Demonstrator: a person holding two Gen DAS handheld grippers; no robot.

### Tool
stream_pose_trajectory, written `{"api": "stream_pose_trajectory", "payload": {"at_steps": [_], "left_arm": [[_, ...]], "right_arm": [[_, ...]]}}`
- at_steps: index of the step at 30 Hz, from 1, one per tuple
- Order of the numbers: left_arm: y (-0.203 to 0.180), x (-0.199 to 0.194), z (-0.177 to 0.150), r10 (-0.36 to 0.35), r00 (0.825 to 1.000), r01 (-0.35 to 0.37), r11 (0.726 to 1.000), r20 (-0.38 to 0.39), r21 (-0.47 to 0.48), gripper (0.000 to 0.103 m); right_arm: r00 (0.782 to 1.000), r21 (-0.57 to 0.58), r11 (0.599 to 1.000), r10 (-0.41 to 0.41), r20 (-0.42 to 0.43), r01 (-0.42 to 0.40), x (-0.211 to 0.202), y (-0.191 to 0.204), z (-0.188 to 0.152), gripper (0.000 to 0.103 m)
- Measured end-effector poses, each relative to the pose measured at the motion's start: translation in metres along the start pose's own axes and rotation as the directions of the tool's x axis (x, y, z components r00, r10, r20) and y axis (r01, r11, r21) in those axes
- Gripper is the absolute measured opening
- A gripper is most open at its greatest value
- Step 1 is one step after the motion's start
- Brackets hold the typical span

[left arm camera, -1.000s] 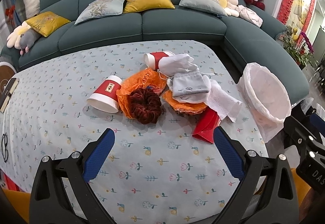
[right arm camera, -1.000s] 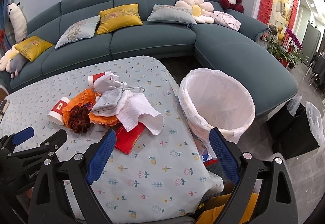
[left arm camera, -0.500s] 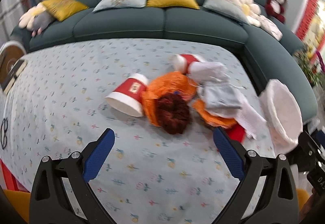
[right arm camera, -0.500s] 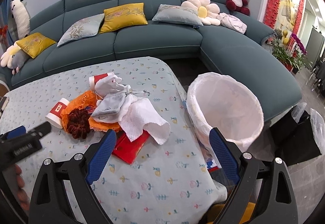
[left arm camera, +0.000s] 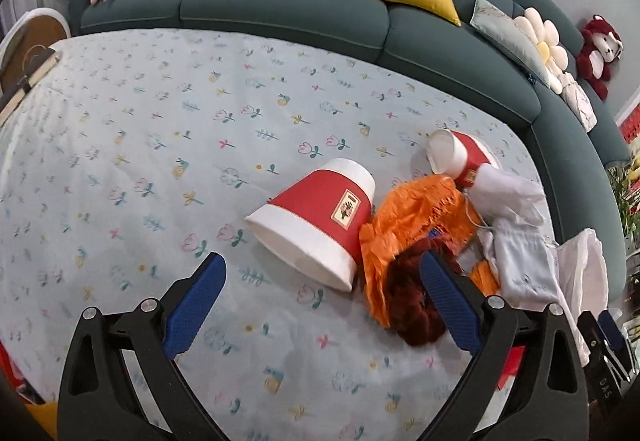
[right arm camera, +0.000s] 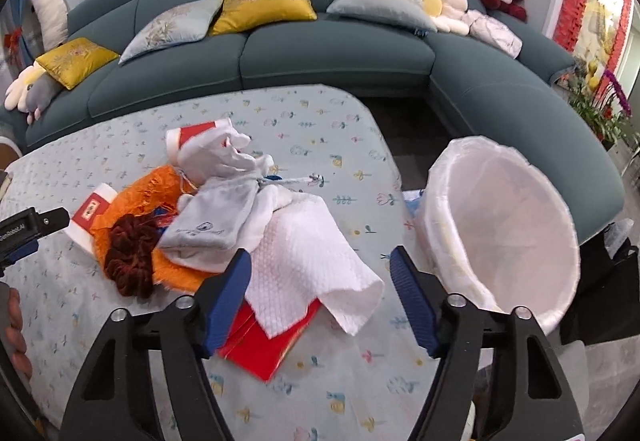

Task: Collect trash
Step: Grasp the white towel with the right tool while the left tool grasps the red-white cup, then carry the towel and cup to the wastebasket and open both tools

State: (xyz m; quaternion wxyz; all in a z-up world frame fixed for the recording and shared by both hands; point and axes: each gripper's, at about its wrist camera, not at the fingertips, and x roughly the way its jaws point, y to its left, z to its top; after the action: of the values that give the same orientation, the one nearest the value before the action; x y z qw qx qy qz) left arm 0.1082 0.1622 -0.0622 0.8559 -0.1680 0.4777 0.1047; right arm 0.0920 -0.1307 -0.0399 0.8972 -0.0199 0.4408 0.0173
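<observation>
A pile of trash lies on the flowered tablecloth [left arm camera: 160,161]. A red and white paper cup [left arm camera: 316,217] lies on its side, just ahead of my open, empty left gripper [left arm camera: 320,293]. Beside it are an orange bag [left arm camera: 416,217], a dark red scrunchie [left arm camera: 412,293], a second cup [left arm camera: 460,157] and a grey pouch [right arm camera: 212,225]. My right gripper [right arm camera: 320,277] is open and empty, above a white textured towel [right arm camera: 308,265] that covers a red envelope [right arm camera: 268,345]. A bin with a white liner [right arm camera: 504,233] stands beyond the table's right edge.
A teal corner sofa [right arm camera: 320,53] with cushions and plush toys wraps the far side. A gap of floor separates table and sofa. The left gripper's body [right arm camera: 28,229] shows at the right wrist view's left edge. A round stool [left arm camera: 32,37] stands far left.
My left gripper has moved in closer and lower to the fallen cup and swung left. My right gripper has moved forward over the towel. Both stay open.
</observation>
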Motion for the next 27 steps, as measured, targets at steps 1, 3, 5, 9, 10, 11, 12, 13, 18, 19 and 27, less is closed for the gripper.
{"api": "stream_pose_trajectory", "payload": {"at_steps": [1, 3, 5, 9, 10, 11, 12, 13, 18, 19, 27], "left_arm": [[-0.001, 0.005, 0.001, 0.003, 1.0, -0.003, 1.0, -0.002, 0.009, 0.091], [-0.002, 0.012, 0.003, 0.001, 1.0, -0.001, 1.0, -0.012, 0.021, 0.084], [-0.002, 0.02, 0.003, -0.006, 1.0, 0.007, 1.0, -0.028, 0.026, 0.075], [-0.001, 0.031, 0.002, -0.017, 0.998, 0.019, 1.0, -0.063, 0.025, 0.049], [0.0, 0.032, 0.001, -0.018, 0.998, 0.019, 1.0, -0.066, 0.02, 0.043], [0.001, 0.034, 0.001, -0.024, 0.997, 0.025, 1.0, -0.071, 0.014, 0.031], [0.001, 0.034, 0.002, -0.033, 0.996, 0.033, 0.999, -0.077, 0.01, 0.022], [0.001, 0.033, 0.001, -0.042, 0.996, 0.043, 0.999, -0.081, 0.009, 0.019], [-0.005, 0.014, 0.0, -0.039, 0.998, 0.041, 0.998, -0.04, 0.044, 0.003], [-0.007, 0.009, 0.001, -0.04, 0.999, 0.042, 0.998, -0.033, 0.048, 0.003], [-0.037, -0.051, 0.002, -0.104, 0.994, 0.098, 0.987, 0.043, 0.126, 0.003]], "right_arm": [[1.0, 0.004, 1.0, 0.007, -0.013, -0.007, 0.007, 0.0, 0.001, 0.061], [0.999, 0.008, 1.0, 0.02, -0.029, -0.019, 0.017, 0.001, 0.001, 0.056], [0.999, 0.004, 1.0, 0.025, -0.046, -0.025, 0.027, 0.002, 0.0, 0.05], [0.995, 0.004, 0.998, 0.059, -0.078, -0.059, 0.038, 0.007, -0.003, 0.028], [0.995, 0.004, 0.998, 0.064, -0.082, -0.064, 0.04, 0.007, -0.003, 0.025], [0.994, 0.004, 0.997, 0.071, -0.084, -0.071, 0.04, 0.009, -0.005, 0.018], [0.994, 0.004, 0.997, 0.076, -0.083, -0.076, 0.039, 0.009, -0.006, 0.012], [0.993, 0.004, 0.997, 0.08, -0.083, -0.08, 0.039, 0.01, -0.006, 0.01], [0.992, 0.004, 0.994, 0.107, -0.066, -0.107, 0.023, 0.01, -0.005, 0.002], [0.993, 0.0, 0.994, 0.109, -0.054, -0.109, 0.016, 0.009, -0.003, 0.002], [0.992, 0.012, 0.993, 0.118, 0.054, -0.119, -0.037, -0.008, 0.016, 0.002]]}}
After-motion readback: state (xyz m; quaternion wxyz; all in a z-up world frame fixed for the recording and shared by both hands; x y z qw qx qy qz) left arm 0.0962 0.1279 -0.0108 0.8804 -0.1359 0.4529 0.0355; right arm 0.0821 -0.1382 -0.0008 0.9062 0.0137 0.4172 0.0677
